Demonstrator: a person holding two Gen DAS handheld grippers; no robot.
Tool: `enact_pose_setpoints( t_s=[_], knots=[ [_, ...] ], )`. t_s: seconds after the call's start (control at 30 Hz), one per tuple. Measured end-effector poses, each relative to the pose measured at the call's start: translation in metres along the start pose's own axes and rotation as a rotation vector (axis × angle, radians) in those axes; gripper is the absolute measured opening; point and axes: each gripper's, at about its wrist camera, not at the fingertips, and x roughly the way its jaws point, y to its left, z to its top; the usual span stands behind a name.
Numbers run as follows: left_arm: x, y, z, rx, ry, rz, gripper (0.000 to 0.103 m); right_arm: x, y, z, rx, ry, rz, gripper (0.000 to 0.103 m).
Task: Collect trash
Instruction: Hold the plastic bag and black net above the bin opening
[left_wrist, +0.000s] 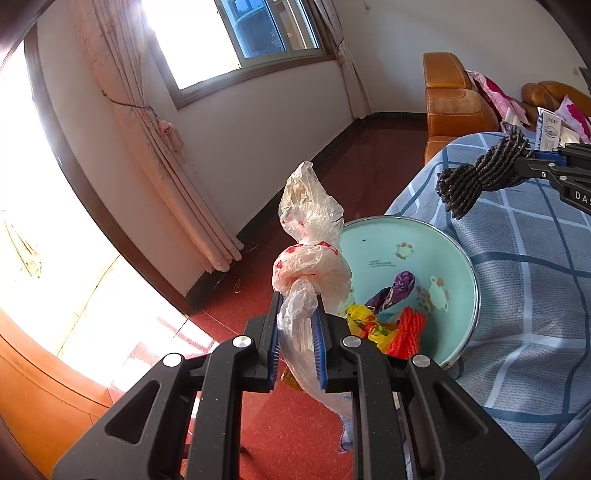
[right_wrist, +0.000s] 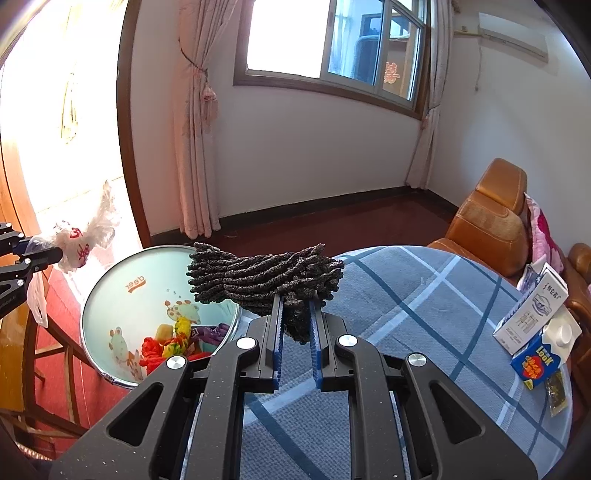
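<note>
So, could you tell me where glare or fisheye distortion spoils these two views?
Left wrist view: the doorway at left is blown out to white, and the window is partly washed out. Right wrist view: the doorway behind the knotted plastic bag glares, paling the bag; the door frame bows.

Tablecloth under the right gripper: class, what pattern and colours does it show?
The tablecloth: blue-grey, dark-blue and white check; clearest in right wrist view.

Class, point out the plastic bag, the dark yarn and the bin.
plastic bag (left_wrist: 314, 266): left wrist view, on its knot.
dark yarn (right_wrist: 258, 280): right wrist view, middle of the bundle.
bin (left_wrist: 384, 243): left wrist view, inner wall.
</note>
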Motion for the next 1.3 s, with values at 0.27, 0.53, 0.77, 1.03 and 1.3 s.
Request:
enact_pose_setpoints(
  t_s=[0.27, 0.53, 0.77, 1.03, 1.3],
  knots=[
    [0.002, 0.003, -0.002, -0.004, 0.007, 0.000, 0.015, 0.002, 0.003, 0.001, -0.011, 0.004, 0.007, 0.013],
    [0.005, 0.005, -0.003, -0.003, 0.015, -0.002, 0.015, 0.005, 0.008, 0.002, -0.023, 0.006, 0.018, 0.013],
    [0.006, 0.005, -0.004, 0.002, 0.013, 0.008, 0.015, 0.005, 0.013, 0.004, -0.032, 0.007, 0.022, 0.013],
    [0.006, 0.005, -0.004, -0.001, 0.015, 0.009, 0.015, 0.005, 0.017, 0.006, -0.042, 0.005, 0.028, 0.013],
    [0.006, 0.006, -0.004, -0.004, 0.015, 0.009, 0.015, 0.007, 0.019, 0.006, -0.049, 0.008, 0.031, 0.013]
  ],
)
